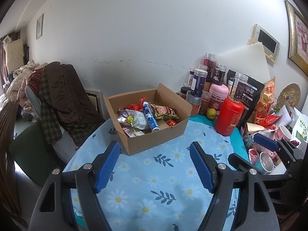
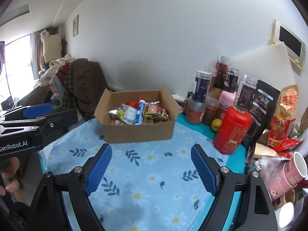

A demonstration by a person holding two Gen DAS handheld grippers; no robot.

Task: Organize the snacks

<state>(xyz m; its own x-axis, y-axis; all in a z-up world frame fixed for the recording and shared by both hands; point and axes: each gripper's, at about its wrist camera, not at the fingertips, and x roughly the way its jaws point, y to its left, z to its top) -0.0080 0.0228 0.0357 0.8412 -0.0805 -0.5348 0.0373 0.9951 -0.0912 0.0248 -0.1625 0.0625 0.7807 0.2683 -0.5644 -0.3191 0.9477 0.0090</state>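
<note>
Left claw spread wide, nothing between its blue pads, hanging over the daisy-print cloth that covers the tabletop. Right claw likewise spread and empty above the same cloth; in the left wrist view it shows at 3 o'clock, near the clutter on that side. Beyond both claws, toward 12 o'clock, an open cardboard box sits on the cloth, flaps up. Inside lie the snacks: a blue-and-white tube lying on its side through the middle, a silver foil packet to its 9 o'clock with a yellow lollipop on top, a red wrapper toward the back wall, and a green-brown noodle packet to the tube's 3 o'clock. Right of the box, at 2 o'clock, a red canister stands upright at the cloth's edge, with a small yellow-green fruit between it and the box. Behind these, clear-lidded jars, a pink-capped container and a black pouch crowd against the wall. At 9 o'clock, a chair heaped with dark clothing.
</note>
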